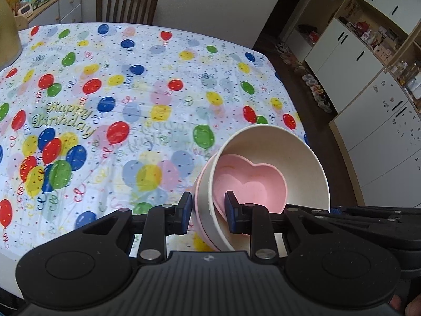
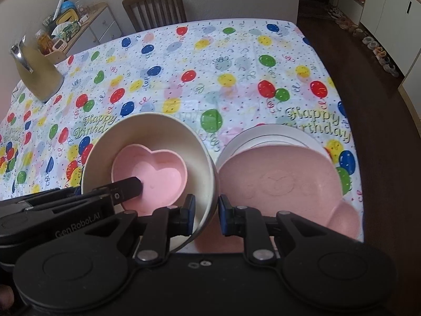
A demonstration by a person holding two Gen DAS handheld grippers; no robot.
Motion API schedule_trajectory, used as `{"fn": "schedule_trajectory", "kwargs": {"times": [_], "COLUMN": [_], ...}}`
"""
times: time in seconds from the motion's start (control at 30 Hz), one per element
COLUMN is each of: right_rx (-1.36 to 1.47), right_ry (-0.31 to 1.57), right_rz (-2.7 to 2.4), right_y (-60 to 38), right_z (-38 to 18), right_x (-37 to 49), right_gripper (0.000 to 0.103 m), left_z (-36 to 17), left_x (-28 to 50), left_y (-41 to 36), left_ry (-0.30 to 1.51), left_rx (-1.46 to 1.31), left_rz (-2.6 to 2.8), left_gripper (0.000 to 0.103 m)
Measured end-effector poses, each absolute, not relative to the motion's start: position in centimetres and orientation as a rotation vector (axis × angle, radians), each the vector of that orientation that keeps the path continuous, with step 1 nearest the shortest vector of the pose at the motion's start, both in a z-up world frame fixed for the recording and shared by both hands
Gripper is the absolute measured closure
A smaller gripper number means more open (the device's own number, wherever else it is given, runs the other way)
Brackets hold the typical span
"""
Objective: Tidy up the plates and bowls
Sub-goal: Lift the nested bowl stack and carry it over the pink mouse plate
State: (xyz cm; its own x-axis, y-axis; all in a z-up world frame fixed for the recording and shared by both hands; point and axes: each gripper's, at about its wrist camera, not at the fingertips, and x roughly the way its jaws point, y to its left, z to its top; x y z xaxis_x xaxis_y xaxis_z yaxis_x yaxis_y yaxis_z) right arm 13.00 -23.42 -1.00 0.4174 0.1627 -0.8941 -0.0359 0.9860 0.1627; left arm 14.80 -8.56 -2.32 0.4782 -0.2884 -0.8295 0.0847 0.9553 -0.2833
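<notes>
Right wrist view: both tools, right [image 2: 205, 217] and left [image 2: 136, 184] (tilted), clamped on cream bowl [image 2: 202, 158] rim.

Nested, tilted: pink heart-shaped bowl [image 2: 155, 168] inside cream round bowl [image 2: 168, 129]; beside them, pink plate [image 2: 276, 181] atop white plate [image 2: 265, 134].

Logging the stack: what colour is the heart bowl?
Pink; the heart bowl shows best in the right wrist view.

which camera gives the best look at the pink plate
The right wrist view: the pink plate fills the space beside the cream bowl, lying on a white plate. The left wrist view does not show it at all.
</notes>
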Motion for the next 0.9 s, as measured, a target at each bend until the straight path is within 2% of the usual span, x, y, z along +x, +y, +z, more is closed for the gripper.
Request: {"fn": "schedule_trajectory", "kwargs": {"times": [0.43,0.9], "right_rx": [0.134,0.142], "right_ry": [1.139,1.217], "right_rz": [0.116,0.139], "right_y": [-31.7,-36.1], "right_z": [-0.8,-4.6], "right_x": [13.6,15.6], "right_gripper": [0.085,0.085], "left_z": [-2.5,-6.4], "left_x": [15.9,17.2], "left_y": [-16.9,-20.5], "left_ry": [1.072,1.136], "left_rx": [-0.190,-0.191], "left_rz": [-0.241,-0.178], "left_gripper": [0.077,0.077]}}
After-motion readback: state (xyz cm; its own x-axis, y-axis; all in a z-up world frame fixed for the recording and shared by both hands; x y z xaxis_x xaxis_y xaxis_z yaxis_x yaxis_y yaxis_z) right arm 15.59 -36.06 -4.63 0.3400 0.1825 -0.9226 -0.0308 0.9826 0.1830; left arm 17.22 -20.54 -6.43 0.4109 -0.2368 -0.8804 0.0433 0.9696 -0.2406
